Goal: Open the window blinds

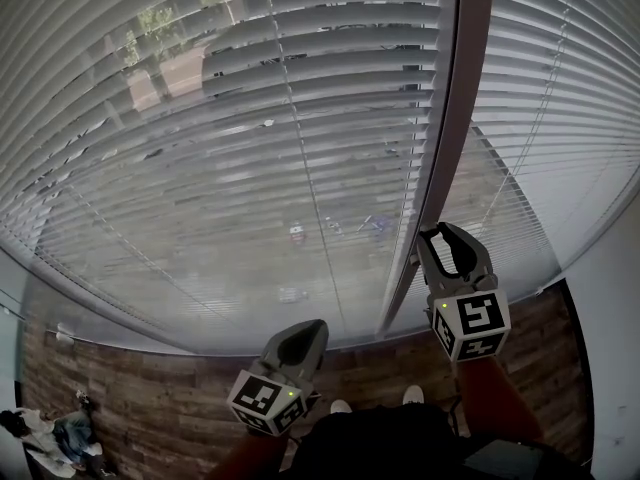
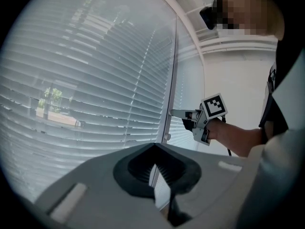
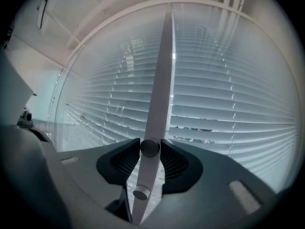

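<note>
**Window blinds** [image 1: 250,148]: Two slatted panels fill the upper and middle part of the head view. The slats run across the frame, and the street is glimpsed between them. The panels are parted by an upright frame post [image 1: 452,118], whose long axis runs top to bottom, right of centre.

**Round knob** [image 3: 150,148]: It is mounted on the post at the centre of the right gripper view. A second knob [image 3: 141,193] is set just below it. The upper one is judged to be the slat control.

**Right gripper** [image 1: 438,231]: It is held at the post with jaws spread, and the round knob lies between the tips. No firm press of the pads is made out. The knob is met head-on, its axis pointing back along the jaws.

**Left gripper** [image 1: 312,326]: It is held at lower centre, well apart from the post, with jaw tips together on nothing. The right gripper is much the nearer to the knob.
</note>
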The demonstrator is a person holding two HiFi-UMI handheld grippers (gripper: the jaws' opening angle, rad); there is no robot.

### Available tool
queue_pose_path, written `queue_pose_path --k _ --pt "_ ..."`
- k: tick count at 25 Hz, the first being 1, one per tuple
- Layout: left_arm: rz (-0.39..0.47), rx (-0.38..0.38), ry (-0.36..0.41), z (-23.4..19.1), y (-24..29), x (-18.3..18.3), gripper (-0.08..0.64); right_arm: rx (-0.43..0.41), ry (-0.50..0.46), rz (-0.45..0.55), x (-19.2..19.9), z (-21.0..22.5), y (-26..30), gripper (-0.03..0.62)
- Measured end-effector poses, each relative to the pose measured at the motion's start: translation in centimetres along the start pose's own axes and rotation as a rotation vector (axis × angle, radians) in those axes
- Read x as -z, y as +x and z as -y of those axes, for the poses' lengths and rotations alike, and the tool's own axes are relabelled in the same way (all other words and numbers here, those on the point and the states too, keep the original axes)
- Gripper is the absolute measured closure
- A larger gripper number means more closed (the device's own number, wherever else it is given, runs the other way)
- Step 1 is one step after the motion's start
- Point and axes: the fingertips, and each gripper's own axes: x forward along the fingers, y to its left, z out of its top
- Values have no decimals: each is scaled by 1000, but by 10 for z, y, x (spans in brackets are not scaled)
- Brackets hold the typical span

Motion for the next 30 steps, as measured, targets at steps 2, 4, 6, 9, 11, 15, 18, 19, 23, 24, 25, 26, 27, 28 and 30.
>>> queue_pose_path --k 2,4,6,9,11,15,18,19,23,24,25,26,27,28,30 --pt "1 -1 1 0 0 0 558 0 0 -1 0 0 0 433" --pt "1 -5 0 -1 0 0 558 -2 1 0 1 0 1 434" --pt "1 -9 -4 -1 0 1 558 -5 1 0 1 0 1 434" --pt "0 -12 -7 -2 0 3 558 -7 -14 -4 1 0 1 434" --pt "0 -14 -7 -2 0 4 559 -9 -27 -8 1 0 2 436" --pt "2 -12 -9 -1 0 2 559 -11 -73 -23 0 -1 2 437" --pt "-2 -7 -7 0 -1 2 558 -17 -122 -36 -1 -2 1 437" --pt "-3 -6 -7 1 -1 3 558 -19 -139 -39 -1 -2 1 437" --pt "-8 0 -7 1 -1 4 559 -12 -246 -56 -4 -6 1 439" --pt "-9 0 -7 1 -1 3 558 -8 -270 -60 -5 -7 1 439" --pt "-10 0 -7 1 -1 3 558 -5 -298 -66 -6 -7 1 439" --pt "-10 0 -7 1 -1 3 558 -1 -333 -73 -5 -7 1 439" --pt "-10 -1 -7 1 -2 3 559 4 -374 -82 -4 -8 1 440" --pt "-9 -2 -7 0 -2 3 558 9 -414 -92 -3 -8 1 440" --pt "-7 -4 -7 -1 -2 3 559 21 -486 -110 -2 -10 1 440"
